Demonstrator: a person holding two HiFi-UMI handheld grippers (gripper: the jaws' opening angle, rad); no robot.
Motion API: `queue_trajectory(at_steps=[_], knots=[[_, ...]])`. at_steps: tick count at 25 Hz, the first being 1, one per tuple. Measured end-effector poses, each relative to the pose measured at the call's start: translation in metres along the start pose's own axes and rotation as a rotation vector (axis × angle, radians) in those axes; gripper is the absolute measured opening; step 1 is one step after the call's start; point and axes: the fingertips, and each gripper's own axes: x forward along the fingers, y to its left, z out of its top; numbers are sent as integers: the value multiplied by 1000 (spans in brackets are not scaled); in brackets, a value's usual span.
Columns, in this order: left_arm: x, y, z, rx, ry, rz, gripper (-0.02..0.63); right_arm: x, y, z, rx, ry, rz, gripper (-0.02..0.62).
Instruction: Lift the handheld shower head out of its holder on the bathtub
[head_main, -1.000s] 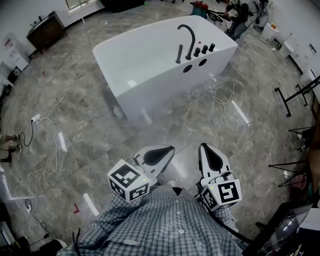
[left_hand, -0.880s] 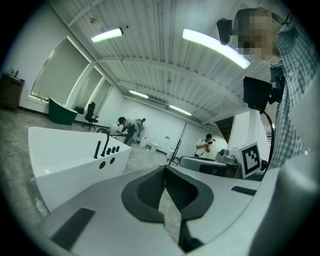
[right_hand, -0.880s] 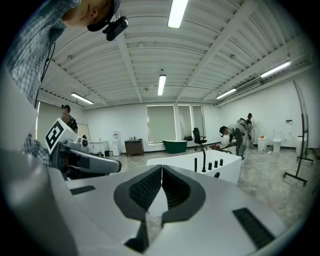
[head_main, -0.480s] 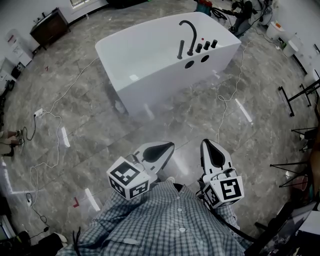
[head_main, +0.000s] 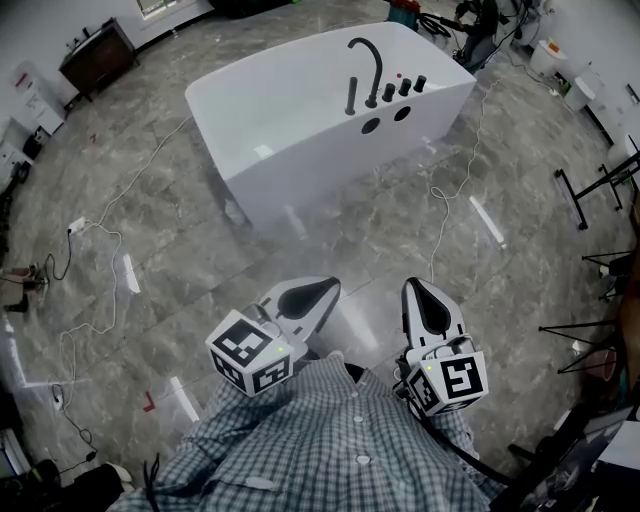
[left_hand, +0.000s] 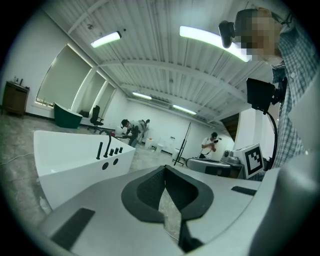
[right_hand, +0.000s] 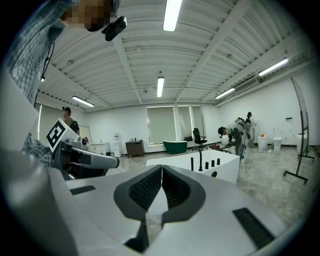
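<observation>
The white bathtub (head_main: 300, 120) stands on the marble floor a few steps ahead. On its rim, the dark handheld shower head (head_main: 351, 96) stands upright in its holder beside the arched faucet (head_main: 368, 62) and three knobs. My left gripper (head_main: 330, 287) and right gripper (head_main: 413, 292) are held close to my body, far short of the tub, both shut with nothing in them. The left gripper view shows the tub (left_hand: 70, 160) and shower head (left_hand: 99, 150) beyond shut jaws. The right gripper view shows the shower head (right_hand: 192, 164) past its own shut jaws.
Cables (head_main: 105, 235) trail over the floor left of the tub, and another cable (head_main: 450, 190) runs to its right. A dark cabinet (head_main: 95, 52) stands far left. Metal stands (head_main: 590, 190) line the right side. People (head_main: 480, 25) work behind the tub.
Both grippers have drifted a little across the floor, the left one sliding slightly left in the head view. Their jaws stay shut. The tub sits a touch higher in view.
</observation>
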Motion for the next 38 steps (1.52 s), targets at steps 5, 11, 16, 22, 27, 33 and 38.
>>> queue_trajectory(at_steps=[5,11,16,22,27,33,38], knots=[[8,-11,-2,22,-8,10,10,-14,-12,-8,-5,0,0,17],[11,-11,-4,39,-1,2,11,-22,-16,-16,13,-1,-28,17],[27,-2,4,57,-2,-23,10,-14,-30,-17,18,0,-62,17],[52,33,15,48,5,-31,10,20,-51,-4,36,-20,-96,17],[76,68,29,37,13,-35,9,60,-68,2,20,3,-96,17],[104,110,49,33,35,-53,10,109,-86,13,32,17,-114,17],[126,143,65,41,44,-77,11,144,-101,24,33,9,-143,17]])
